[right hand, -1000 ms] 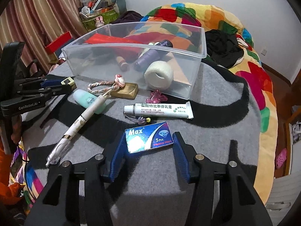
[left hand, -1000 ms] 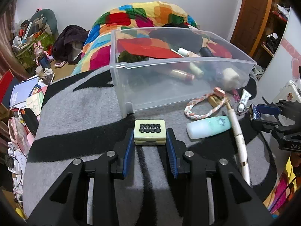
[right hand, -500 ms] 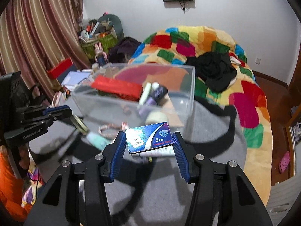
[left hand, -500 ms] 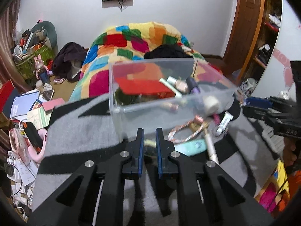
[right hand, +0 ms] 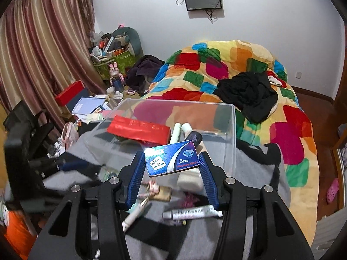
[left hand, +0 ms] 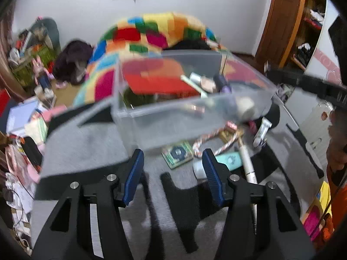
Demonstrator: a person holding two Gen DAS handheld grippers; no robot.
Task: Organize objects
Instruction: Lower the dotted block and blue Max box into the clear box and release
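My left gripper (left hand: 172, 168) is open and empty, raised in front of the clear plastic bin (left hand: 184, 117). A small green box (left hand: 177, 154) lies on the grey blanket just beyond it, outside the bin. My right gripper (right hand: 171, 173) is shut on a blue razor-blade box (right hand: 172, 161), held above the near wall of the bin (right hand: 232, 143). The bin holds a red packet (right hand: 138, 130), bottles and a white roll.
On the blanket (left hand: 86, 151) lie a mint bottle (left hand: 225, 161), a white pen (left hand: 247, 164), a braided cord (left hand: 219, 145), and a white tube (right hand: 193, 213). A colourful quilt (right hand: 238, 69) covers the bed behind. Clutter sits at the left (right hand: 86, 106).
My left gripper opened and the small green box now lies on the blanket before the bin. My right gripper lifted the blue box higher, over the bin's near wall.
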